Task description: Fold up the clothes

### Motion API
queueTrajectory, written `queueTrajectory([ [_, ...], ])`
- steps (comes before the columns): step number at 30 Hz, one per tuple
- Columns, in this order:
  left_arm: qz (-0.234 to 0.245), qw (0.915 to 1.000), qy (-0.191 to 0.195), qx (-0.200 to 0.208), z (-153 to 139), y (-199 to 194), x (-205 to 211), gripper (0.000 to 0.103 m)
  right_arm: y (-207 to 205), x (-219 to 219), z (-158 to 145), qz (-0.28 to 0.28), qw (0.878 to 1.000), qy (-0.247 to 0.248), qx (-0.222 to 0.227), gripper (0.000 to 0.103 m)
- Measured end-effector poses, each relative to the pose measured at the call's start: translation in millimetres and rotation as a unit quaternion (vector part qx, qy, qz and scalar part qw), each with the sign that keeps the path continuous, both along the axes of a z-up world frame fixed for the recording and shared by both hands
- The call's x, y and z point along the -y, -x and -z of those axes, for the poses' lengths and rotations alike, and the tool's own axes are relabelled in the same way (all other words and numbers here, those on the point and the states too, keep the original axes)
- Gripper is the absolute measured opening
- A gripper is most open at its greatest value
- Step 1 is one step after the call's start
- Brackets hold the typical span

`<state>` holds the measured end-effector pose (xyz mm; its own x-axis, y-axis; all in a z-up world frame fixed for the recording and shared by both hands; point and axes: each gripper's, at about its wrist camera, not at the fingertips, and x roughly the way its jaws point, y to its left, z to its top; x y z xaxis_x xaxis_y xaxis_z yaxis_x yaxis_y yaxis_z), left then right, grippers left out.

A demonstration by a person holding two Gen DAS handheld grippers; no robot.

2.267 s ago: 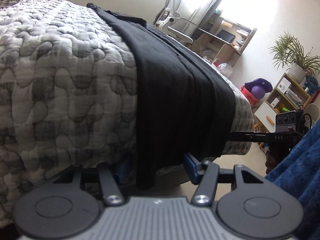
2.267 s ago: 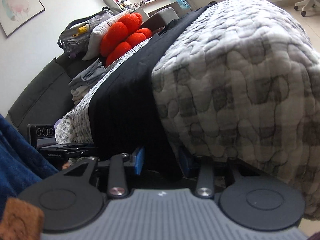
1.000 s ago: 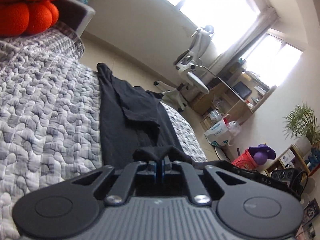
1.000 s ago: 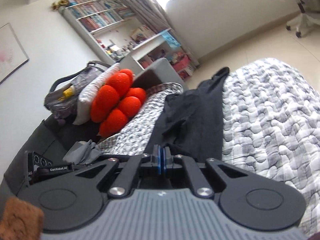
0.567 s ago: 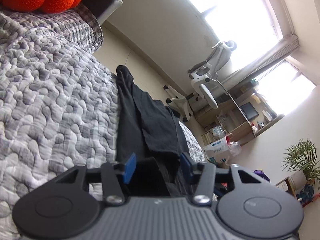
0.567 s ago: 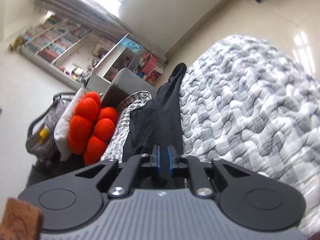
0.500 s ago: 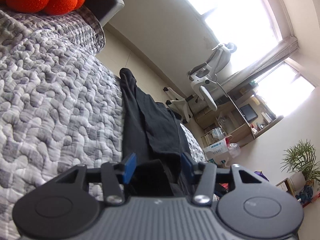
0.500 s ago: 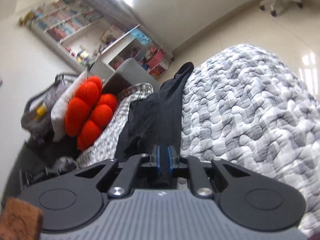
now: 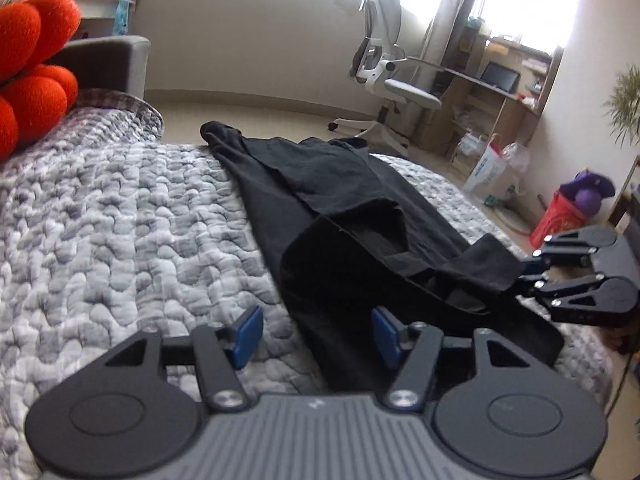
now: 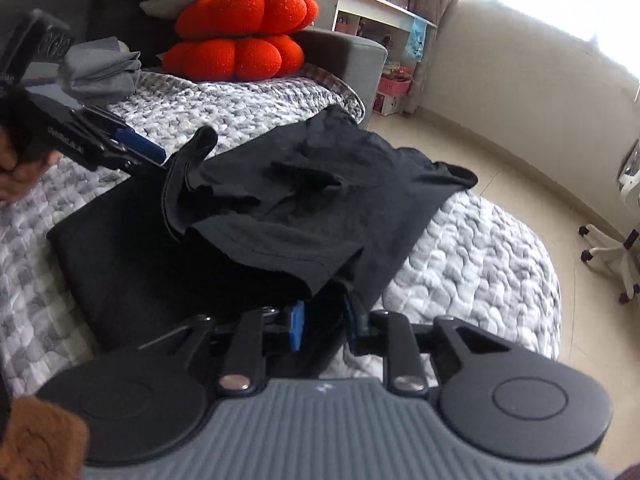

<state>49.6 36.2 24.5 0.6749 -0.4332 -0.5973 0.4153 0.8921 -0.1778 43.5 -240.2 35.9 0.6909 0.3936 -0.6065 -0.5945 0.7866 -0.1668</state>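
A black garment [image 9: 340, 184] lies lengthwise on the grey quilted cover [image 9: 120, 232], its near end doubled back over itself in a loose, rumpled fold [image 10: 280, 208]. My left gripper [image 9: 316, 336] is open just above the cover, its blue pads straddling the garment's left edge without gripping it. My right gripper [image 10: 324, 324] is open too, with the folded hem hanging slack over and between its fingers. Each gripper shows in the other's view, the right gripper [image 9: 528, 272] and the left gripper [image 10: 160, 160], each at a corner of the fold.
Orange round cushions [image 10: 240, 36] and a pile of grey clothes [image 10: 100, 68] sit at the head end by a grey sofa arm [image 9: 108, 64]. A white office chair [image 9: 388, 68], a desk and a red bin [image 9: 560, 216] stand past the bed. A person's hand [image 10: 16, 176] holds the left gripper.
Both grippers were shut on the garment's end and carried it up over the bed. The left one opened about half a second ago, the right one has opened since, and the fold has dropped.
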Motion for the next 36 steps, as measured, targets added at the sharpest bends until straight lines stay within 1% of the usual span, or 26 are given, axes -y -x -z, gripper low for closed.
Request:
queueTrajectory([
  [1,-0.001,0.9999,-0.010,0.007,-2.4,-5.6,3.3,0.061,-6.2,-0.7,-2.6,0.003,1.000,-0.006,0.002,0.025],
  [4,0.009,0.9999,0.002,0.014,-7.5,-25.0,8.5,0.061,-33.0,-2.9,-9.4,0.034,0.999,-0.029,0.007,0.027],
  [7,-0.007,0.9998,0.019,0.005,-10.4,-38.3,7.4,0.061,-54.9,10.3,-13.3,0.066,0.995,-0.077,-0.021,0.027],
  [8,-0.015,0.9994,0.030,0.001,-10.8,-40.4,4.0,0.061,-60.0,15.2,-13.9,0.070,0.993,-0.093,-0.031,0.027],
  [12,-0.036,0.9962,0.075,-0.023,-5.5,-42.2,-22.0,0.061,-64.0,33.8,-9.1,0.042,0.987,-0.139,-0.065,0.029],
  [14,-0.038,0.9923,0.111,-0.039,-1.0,-42.1,-34.7,0.061,-66.7,40.2,-8.1,0.033,0.984,-0.160,-0.077,0.033],
  [17,-0.024,0.9851,0.161,-0.055,5.4,-41.2,-44.4,0.061,-74.0,43.5,-7.3,0.022,0.977,-0.188,-0.094,0.033],
  [19,-0.009,0.9852,0.163,-0.053,6.5,-38.1,-42.5,0.063,-77.9,43.3,-6.3,0.011,0.973,-0.203,-0.109,0.033],
  [20,-0.001,0.9854,0.162,-0.051,6.8,-36.3,-41.1,0.064,-80.0,41.9,-5.3,0.007,0.972,-0.203,-0.116,0.033],
  [22,0.011,0.9876,0.150,-0.043,7.1,-35.4,-37.2,0.071,-84.2,38.7,-2.4,0.002,0.972,-0.197,-0.127,0.033],
  [26,0.023,0.9928,0.114,-0.029,9.2,-40.5,-23.0,0.070,-87.2,32.3,1.8,-0.019,0.971,-0.195,-0.139,0.033],
  [27,0.026,0.9938,0.105,-0.025,9.7,-41.9,-19.4,0.068,-87.6,30.6,2.9,-0.020,0.971,-0.193,-0.139,0.033],
  [29,0.031,0.9964,0.076,-0.020,12.7,-44.3,-9.8,0.057,-88.4,30.5,6.5,-0.015,0.971,-0.196,-0.135,0.033],
  [30,0.029,0.9976,0.060,-0.017,14.2,-45.3,-5.7,0.044,-88.0,32.8,7.0,-0.011,0.970,-0.204,-0.132,0.031],
  [31,0.026,0.9979,0.058,-0.014,13.1,-45.2,-5.3,0.032,-86.6,35.6,6.8,-0.008,0.969,-0.212,-0.128,0.015],
  [32,0.022,0.9979,0.059,-0.011,11.1,-44.6,-6.2,0.025,-84.6,38.5,5.6,-0.003,0.968,-0.218,-0.121,0.007],
  [33,0.019,0.9979,0.061,-0.008,9.2,-44.0,-7.1,0.016,-82.7,41.4,4.4,0.001,0.968,-0.223,-0.114,0.006],
  [36,0.007,0.9978,0.066,0.001,3.3,-42.2,-9.7,0.008,-76.0,50.7,-1.6,0.015,0.965,-0.244,-0.092,0.006],
])
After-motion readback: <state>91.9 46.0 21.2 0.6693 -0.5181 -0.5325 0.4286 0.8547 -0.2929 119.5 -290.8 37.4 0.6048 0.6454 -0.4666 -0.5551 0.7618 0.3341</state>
